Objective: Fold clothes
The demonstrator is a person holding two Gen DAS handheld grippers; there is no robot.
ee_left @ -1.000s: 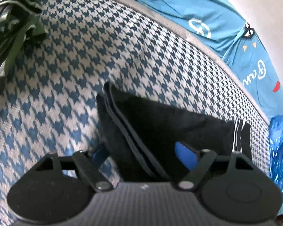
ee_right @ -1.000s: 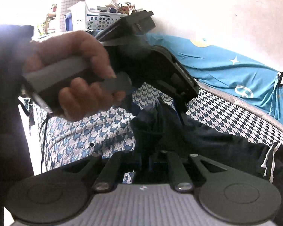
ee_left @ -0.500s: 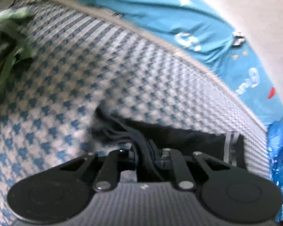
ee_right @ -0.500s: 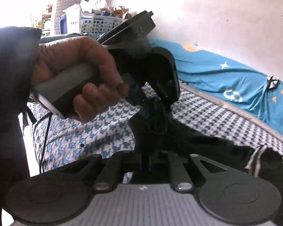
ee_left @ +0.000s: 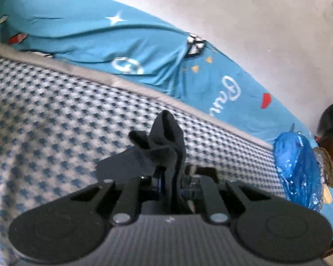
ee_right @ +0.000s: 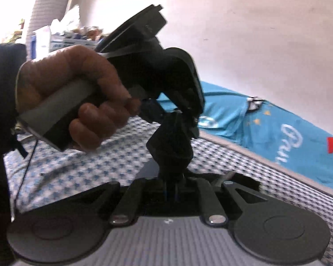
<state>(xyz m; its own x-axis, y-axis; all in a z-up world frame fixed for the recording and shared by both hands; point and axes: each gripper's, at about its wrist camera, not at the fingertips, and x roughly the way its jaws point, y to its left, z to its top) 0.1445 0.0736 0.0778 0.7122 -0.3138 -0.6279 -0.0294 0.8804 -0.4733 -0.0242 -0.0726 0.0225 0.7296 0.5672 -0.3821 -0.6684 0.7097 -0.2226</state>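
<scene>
2 corners of the black garment (ee_left: 166, 141) are pinched, one in each tool: we have the left gripper (ee_left: 169, 181) clamped tight on a bunched fold that sticks up just ahead of it, and the right gripper (ee_right: 171, 185) likewise closed on cloth. The garment hangs lifted above the houndstooth mattress (ee_left: 55, 110); we judge the fold only begun, laying flat left. Far behind the left hand (ee_right: 77, 97), a white basket (ee_right: 55, 37) holds blurred clutter.

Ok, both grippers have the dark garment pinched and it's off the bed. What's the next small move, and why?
Probably draw the two grippers apart sideways. The left gripper and right gripper are both shut on the black garment, which bunches between them above the houndstooth bedcover; spreading should flatten it.
</scene>
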